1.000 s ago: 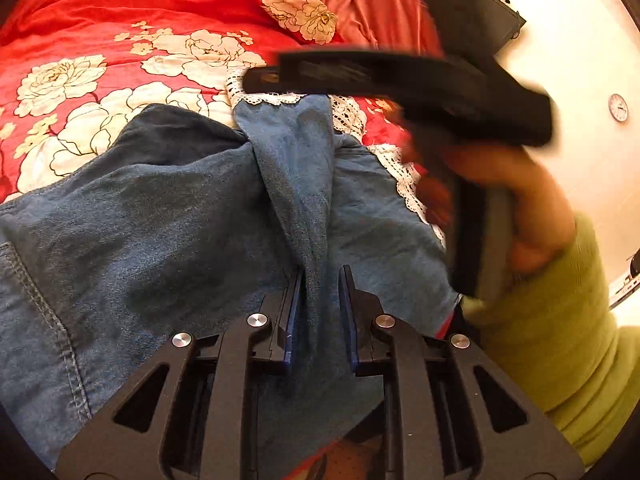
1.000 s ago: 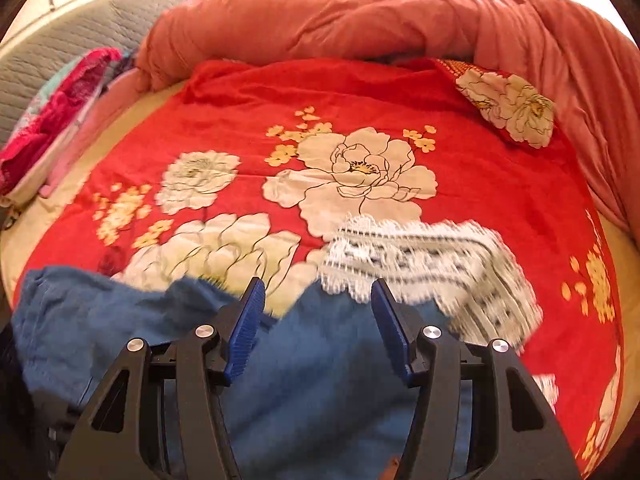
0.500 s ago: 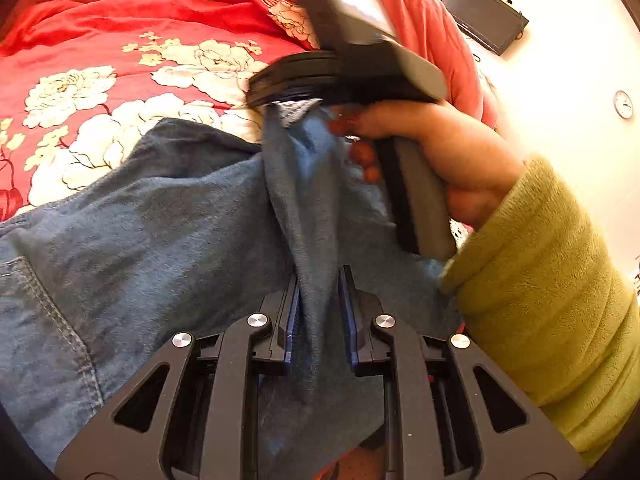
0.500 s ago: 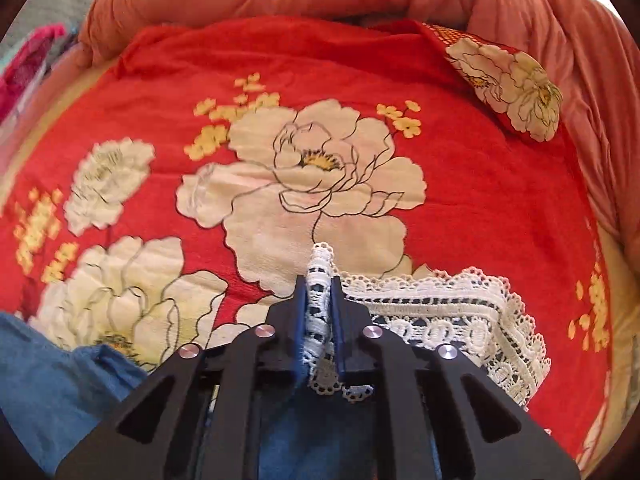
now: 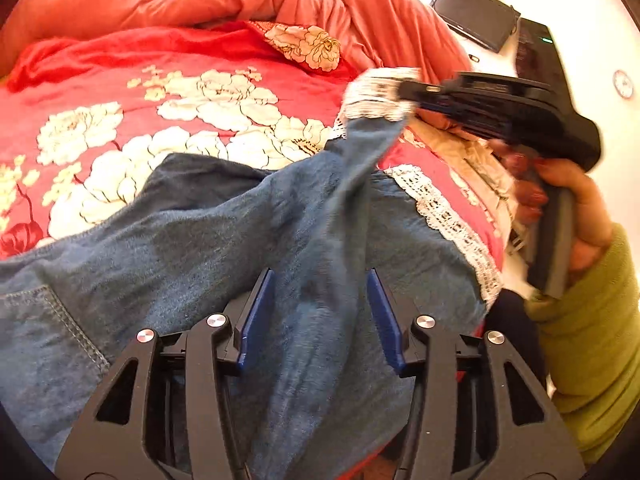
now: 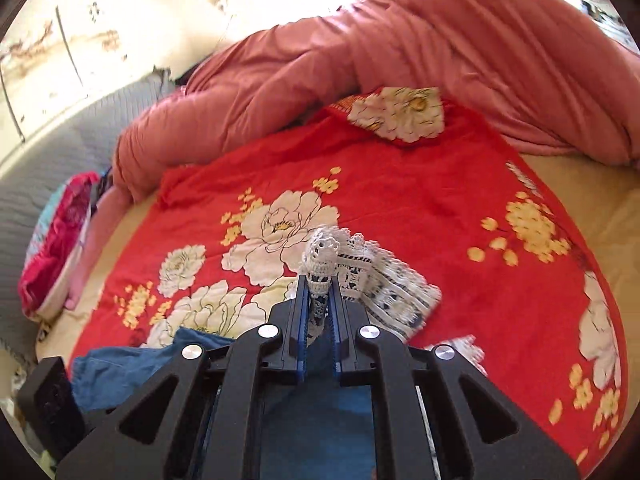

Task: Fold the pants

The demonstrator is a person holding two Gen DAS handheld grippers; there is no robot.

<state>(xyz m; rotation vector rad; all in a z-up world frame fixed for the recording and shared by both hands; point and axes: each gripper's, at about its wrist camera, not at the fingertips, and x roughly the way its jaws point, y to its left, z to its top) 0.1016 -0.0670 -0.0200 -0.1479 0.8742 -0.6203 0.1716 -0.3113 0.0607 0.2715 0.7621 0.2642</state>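
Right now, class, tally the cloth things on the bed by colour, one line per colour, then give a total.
Blue: 1, the denim pants, lace hem pinched in the right claw
Red floral: 1, the bedspread
Salmon pink: 1, the quilt
Magenta: 1, the bundle at the bed's edge
Total: 4

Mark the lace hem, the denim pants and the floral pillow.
white lace hem point(image 6: 324, 256), right wrist view: bunched tip above the jaws
blue denim pants point(image 5: 224, 240), left wrist view: flat leg panel
floral-print pillow point(image 6: 400, 114), right wrist view: centre
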